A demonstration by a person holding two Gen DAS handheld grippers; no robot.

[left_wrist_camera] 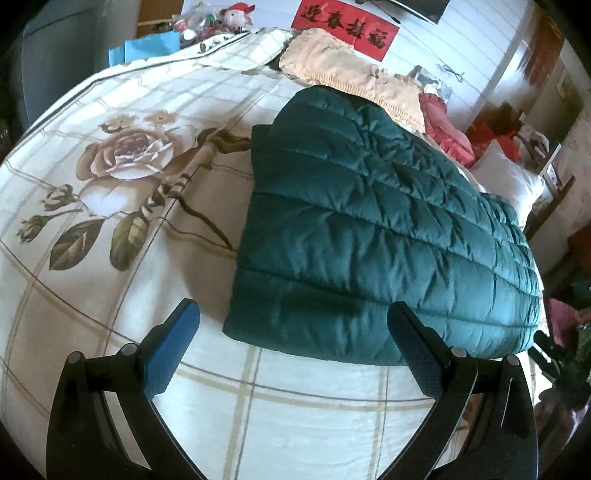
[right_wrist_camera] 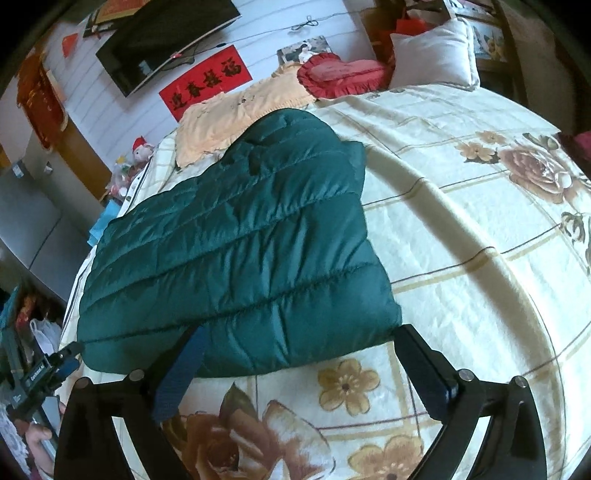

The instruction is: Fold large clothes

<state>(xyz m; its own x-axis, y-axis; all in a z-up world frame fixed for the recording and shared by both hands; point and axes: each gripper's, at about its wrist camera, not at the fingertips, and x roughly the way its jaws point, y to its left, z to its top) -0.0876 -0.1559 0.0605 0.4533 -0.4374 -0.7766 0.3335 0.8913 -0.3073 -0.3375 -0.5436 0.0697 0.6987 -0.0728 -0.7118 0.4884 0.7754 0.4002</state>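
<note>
A dark green quilted puffer jacket (left_wrist_camera: 373, 229) lies folded into a thick rectangle on the bed; it also shows in the right wrist view (right_wrist_camera: 236, 236). My left gripper (left_wrist_camera: 293, 314) is open and empty, hovering just in front of the jacket's near edge. My right gripper (right_wrist_camera: 297, 339) is open and empty at the jacket's near edge, its jaws standing on either side of the near corner without pinching it. The left gripper (right_wrist_camera: 61, 363) also shows at the left edge of the right wrist view.
The bed has a cream floral bedspread (left_wrist_camera: 110, 184) with grid lines. A peach cloth (right_wrist_camera: 236, 107), a red heart cushion (right_wrist_camera: 340, 74) and a white pillow (right_wrist_camera: 432, 55) lie by the wall. A TV (right_wrist_camera: 162, 40) hangs above. Toys (left_wrist_camera: 221, 22) stand at the bed's end.
</note>
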